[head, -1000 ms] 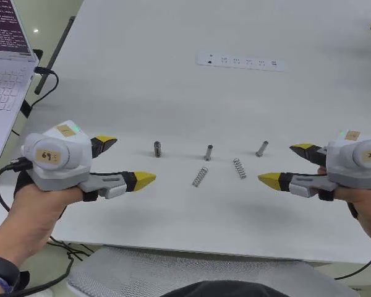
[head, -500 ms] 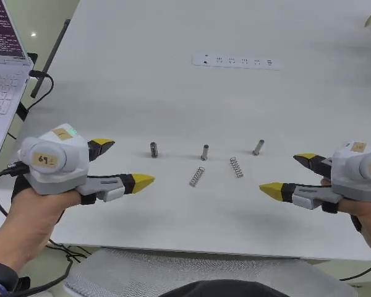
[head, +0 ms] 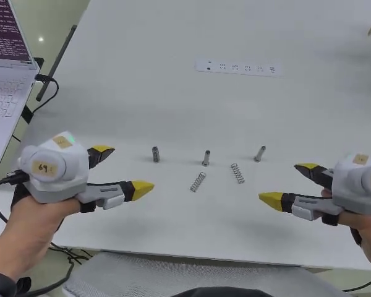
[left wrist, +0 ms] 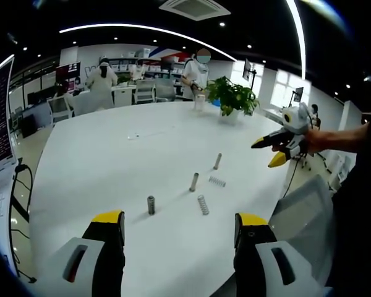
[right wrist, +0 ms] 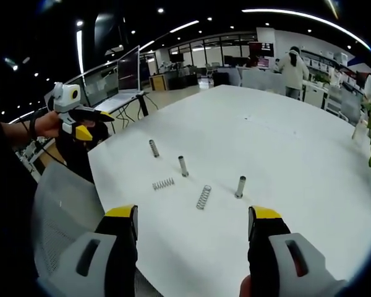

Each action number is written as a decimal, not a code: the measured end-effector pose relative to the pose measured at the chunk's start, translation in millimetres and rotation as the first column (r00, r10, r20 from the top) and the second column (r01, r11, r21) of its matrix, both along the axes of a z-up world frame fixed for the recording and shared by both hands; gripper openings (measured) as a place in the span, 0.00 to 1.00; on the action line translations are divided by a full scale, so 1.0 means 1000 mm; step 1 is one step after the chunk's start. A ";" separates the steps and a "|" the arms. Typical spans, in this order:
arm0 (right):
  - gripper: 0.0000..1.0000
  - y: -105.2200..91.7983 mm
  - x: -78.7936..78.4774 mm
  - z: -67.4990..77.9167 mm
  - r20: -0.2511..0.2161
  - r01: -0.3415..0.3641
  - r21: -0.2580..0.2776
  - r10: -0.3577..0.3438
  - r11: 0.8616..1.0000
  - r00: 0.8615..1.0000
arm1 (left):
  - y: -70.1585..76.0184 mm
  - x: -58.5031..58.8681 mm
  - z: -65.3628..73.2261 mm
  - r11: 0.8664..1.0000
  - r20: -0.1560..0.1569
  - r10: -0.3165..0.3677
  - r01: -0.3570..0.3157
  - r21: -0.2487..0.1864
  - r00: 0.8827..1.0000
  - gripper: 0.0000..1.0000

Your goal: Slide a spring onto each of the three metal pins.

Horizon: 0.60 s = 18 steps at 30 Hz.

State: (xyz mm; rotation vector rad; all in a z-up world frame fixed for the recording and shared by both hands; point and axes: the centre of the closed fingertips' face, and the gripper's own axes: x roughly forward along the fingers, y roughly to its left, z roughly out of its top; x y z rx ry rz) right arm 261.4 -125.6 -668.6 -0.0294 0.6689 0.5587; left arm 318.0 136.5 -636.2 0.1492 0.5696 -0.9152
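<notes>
White table [head: 142, 86], matte, mostly bare. Three metal pins stand in a row near the front edge: left pin [head: 155, 154] has a spring coiled round it, middle pin [head: 206, 158] and right pin [head: 260, 153] are bare. Two springs lie flat just in front of the row: left loose spring [head: 198, 181] by the middle pin, right loose spring [head: 237, 173] between the middle and right pins. Left gripper [head: 125, 167] hovers left of the row, jaws wide, holding nothing. Right gripper [head: 284, 182] hovers right of it, same, both well apart from the pins. Power strip [head: 240, 67] lies farther back, laptop [head: 3, 93] at the left edge, grey chair [head: 173, 272] at the near edge. Room is an open office with ceiling strip lights, a potted plant [left wrist: 232, 96] at the table's far end and people [left wrist: 102, 77] standing beyond
</notes>
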 end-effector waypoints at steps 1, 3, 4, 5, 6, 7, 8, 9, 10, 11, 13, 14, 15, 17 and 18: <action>0.72 0.000 0.000 0.000 0.001 0.000 0.001 0.000 1.000 1.000 | 0.000 0.000 0.000 1.000 0.000 0.000 0.000 0.000 1.000 0.69; 0.72 0.000 0.001 0.000 0.003 0.000 0.002 0.000 1.000 1.000 | -0.001 0.000 0.000 1.000 0.001 -0.003 0.003 0.003 1.000 0.69; 0.72 0.000 0.001 0.000 0.004 0.000 0.004 0.000 1.000 1.000 | -0.001 0.001 0.000 1.000 0.002 -0.005 0.005 0.005 1.000 0.68; 0.72 0.000 0.001 0.001 0.005 0.000 0.004 0.000 1.000 1.000 | -0.002 0.001 0.000 1.000 0.002 -0.006 0.006 0.006 1.000 0.68; 0.72 0.000 0.001 0.001 0.005 0.001 0.003 -0.001 1.000 1.000 | -0.004 0.001 0.000 1.000 0.001 -0.011 0.011 0.007 1.000 0.68; 0.72 -0.001 0.001 0.000 0.003 0.001 0.003 -0.001 1.000 1.000 | -0.005 0.001 0.000 1.000 0.001 -0.014 0.014 0.006 1.000 0.69; 0.72 -0.001 0.001 0.000 0.003 0.001 0.002 -0.001 1.000 1.000 | -0.007 0.001 -0.001 1.000 0.000 -0.018 0.018 0.007 1.000 0.68; 0.72 -0.001 0.000 0.000 0.002 0.001 0.002 -0.001 1.000 1.000 | -0.010 0.002 -0.001 1.000 0.000 -0.022 0.022 0.008 1.000 0.68; 0.72 -0.001 0.000 0.000 0.002 0.002 0.000 -0.002 1.000 1.000 | -0.012 0.002 -0.001 1.000 -0.001 -0.026 0.026 0.006 1.000 0.68; 0.72 -0.001 -0.001 0.000 0.001 0.002 -0.001 -0.002 1.000 1.000 | -0.014 0.002 -0.002 1.000 -0.001 -0.030 0.030 0.006 1.000 0.68; 0.72 -0.002 -0.002 0.000 -0.001 0.001 -0.003 -0.001 1.000 1.000 | -0.018 0.001 -0.002 0.999 -0.003 -0.039 0.039 0.005 0.999 0.68; 0.72 -0.002 -0.002 0.000 -0.001 0.002 -0.004 -0.002 1.000 1.000 | -0.021 0.000 -0.004 0.999 -0.004 -0.046 0.046 0.006 0.999 0.68; 0.72 -0.003 -0.002 0.000 0.000 0.004 -0.003 -0.004 1.000 1.000 | -0.024 0.000 -0.005 0.999 -0.007 -0.051 0.051 0.007 0.999 0.68; 0.72 -0.003 -0.002 0.001 0.001 0.007 0.001 -0.007 1.000 1.000 | -0.028 -0.001 -0.007 0.998 -0.012 -0.062 0.062 0.004 0.998 0.68; 0.72 -0.004 -0.003 0.001 0.000 0.007 -0.001 -0.007 1.000 1.000 | -0.030 -0.002 -0.008 0.998 -0.014 -0.068 0.068 0.006 0.998 0.68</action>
